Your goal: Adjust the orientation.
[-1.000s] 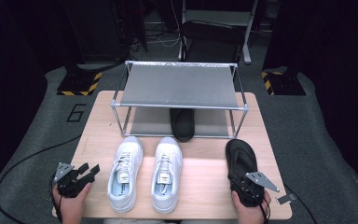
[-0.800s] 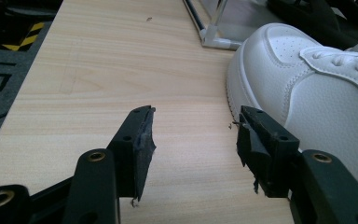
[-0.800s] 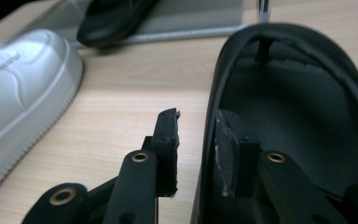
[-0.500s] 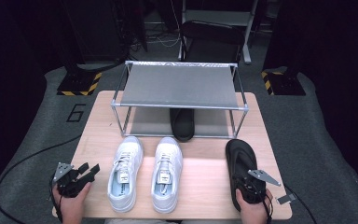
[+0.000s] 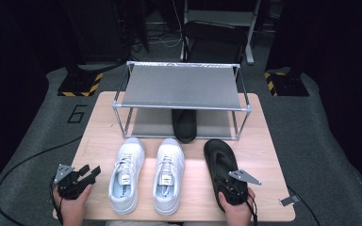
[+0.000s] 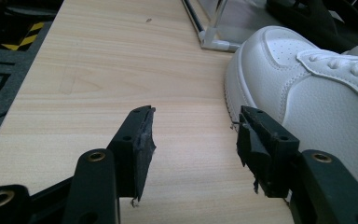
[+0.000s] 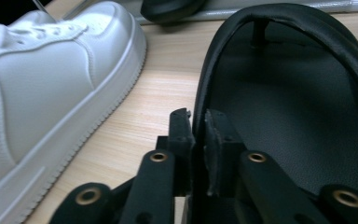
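Observation:
A black flip-flop (image 5: 221, 162) lies on the wooden table (image 5: 99, 136) at the right, toe toward the rack. My right gripper (image 5: 233, 188) is shut on the heel rim of this flip-flop (image 7: 284, 116), one jaw inside and one outside the edge. Its mate, another black flip-flop (image 5: 184, 125), sits on the lower shelf of the metal shoe rack (image 5: 181, 89). Two white sneakers (image 5: 127, 172) (image 5: 168, 172) stand side by side in the middle. My left gripper (image 5: 90, 172) rests open at the front left, beside the left sneaker (image 6: 307, 93), with nothing between its jaws.
The rack has a grey upper shelf (image 5: 181, 87) and stands at the table's back half. Bare wood (image 6: 98, 70) stretches left of the sneakers. Grey floor matting (image 5: 37, 122) with a painted 6 surrounds the table; a cable (image 5: 23, 162) trails off left.
The right gripper has slid slightly back toward the front edge on the flip-flop's heel. The left gripper has stayed in place.

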`<action>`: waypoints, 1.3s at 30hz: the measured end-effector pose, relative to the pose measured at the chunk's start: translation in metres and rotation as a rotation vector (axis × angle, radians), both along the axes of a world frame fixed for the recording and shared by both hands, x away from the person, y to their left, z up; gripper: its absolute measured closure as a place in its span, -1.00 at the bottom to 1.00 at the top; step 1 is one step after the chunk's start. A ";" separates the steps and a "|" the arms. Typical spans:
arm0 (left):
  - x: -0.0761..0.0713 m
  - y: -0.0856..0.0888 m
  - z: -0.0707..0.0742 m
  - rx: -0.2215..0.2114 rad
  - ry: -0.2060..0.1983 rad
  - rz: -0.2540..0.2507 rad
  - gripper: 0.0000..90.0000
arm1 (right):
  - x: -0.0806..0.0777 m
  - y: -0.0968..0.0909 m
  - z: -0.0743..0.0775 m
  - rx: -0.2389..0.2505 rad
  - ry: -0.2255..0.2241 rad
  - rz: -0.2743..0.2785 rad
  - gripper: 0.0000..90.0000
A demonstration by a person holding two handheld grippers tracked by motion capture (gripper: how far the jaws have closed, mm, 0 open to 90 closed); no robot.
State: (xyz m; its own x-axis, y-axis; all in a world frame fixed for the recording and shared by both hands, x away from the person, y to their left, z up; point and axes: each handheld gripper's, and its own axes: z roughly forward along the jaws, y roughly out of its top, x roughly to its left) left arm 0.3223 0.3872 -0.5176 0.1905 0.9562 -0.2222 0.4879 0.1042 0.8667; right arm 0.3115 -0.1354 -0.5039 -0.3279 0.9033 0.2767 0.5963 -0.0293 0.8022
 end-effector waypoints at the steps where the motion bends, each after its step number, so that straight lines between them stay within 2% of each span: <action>1: 0.000 0.000 -0.001 -0.007 -0.009 0.012 0.02 | -0.001 -0.002 0.001 0.019 0.002 0.000 0.76; 3: 0.000 0.001 0.000 -0.005 -0.001 0.006 0.02 | -0.004 -0.008 0.003 0.050 -0.001 -0.008 0.68; 5: 0.001 0.001 0.000 -0.010 -0.005 0.007 0.02 | -0.009 -0.019 0.009 0.054 -0.032 -0.027 0.61; 8: 0.004 -0.002 0.000 -0.006 -0.011 0.002 0.02 | -0.013 -0.028 0.014 0.065 -0.031 -0.051 0.56; 9: 0.005 -0.003 0.001 -0.013 -0.002 -0.005 0.02 | -0.017 -0.039 0.019 0.059 -0.037 -0.074 0.50; 10: 0.006 -0.003 0.001 -0.010 -0.005 -0.008 0.02 | -0.017 -0.039 0.019 0.059 -0.037 -0.074 0.50; 13: 0.008 -0.006 0.001 -0.016 -0.018 -0.008 0.02 | -0.018 -0.051 0.020 0.065 -0.020 -0.106 0.45; 14: 0.008 -0.006 0.002 -0.015 -0.010 -0.014 0.02 | -0.019 -0.055 0.019 0.064 -0.020 -0.110 0.43; 17: 0.009 -0.007 0.002 -0.015 -0.010 -0.021 0.02 | -0.024 -0.060 0.013 0.009 -0.014 -0.134 0.37; 21: 0.011 -0.008 0.002 -0.023 -0.006 -0.026 0.02 | -0.022 -0.069 -0.003 0.002 0.026 -0.164 0.38; 22: 0.012 -0.009 0.001 -0.018 -0.018 -0.024 0.02 | -0.022 -0.069 -0.003 0.002 0.026 -0.164 0.38; 25: 0.013 -0.009 0.001 -0.013 -0.008 -0.036 0.02 | -0.018 -0.071 -0.010 0.024 0.065 -0.150 0.38; 30: 0.013 -0.008 0.001 -0.016 -0.002 -0.030 0.02 | -0.015 -0.071 -0.016 0.018 0.075 -0.138 0.35; 32: 0.013 -0.008 0.001 -0.025 -0.012 -0.020 0.02 | -0.015 -0.072 -0.017 0.039 0.076 -0.141 0.35; 36: 0.012 -0.008 0.001 -0.025 -0.006 -0.019 0.02 | -0.014 -0.075 -0.019 0.073 0.084 -0.140 0.38; 38: 0.013 -0.008 0.001 -0.022 -0.009 -0.019 0.02 | -0.014 -0.077 -0.019 0.118 0.111 -0.120 0.43; 39: 0.013 -0.008 0.001 -0.022 -0.009 -0.018 0.02 | -0.014 -0.078 -0.020 0.134 0.109 -0.112 0.42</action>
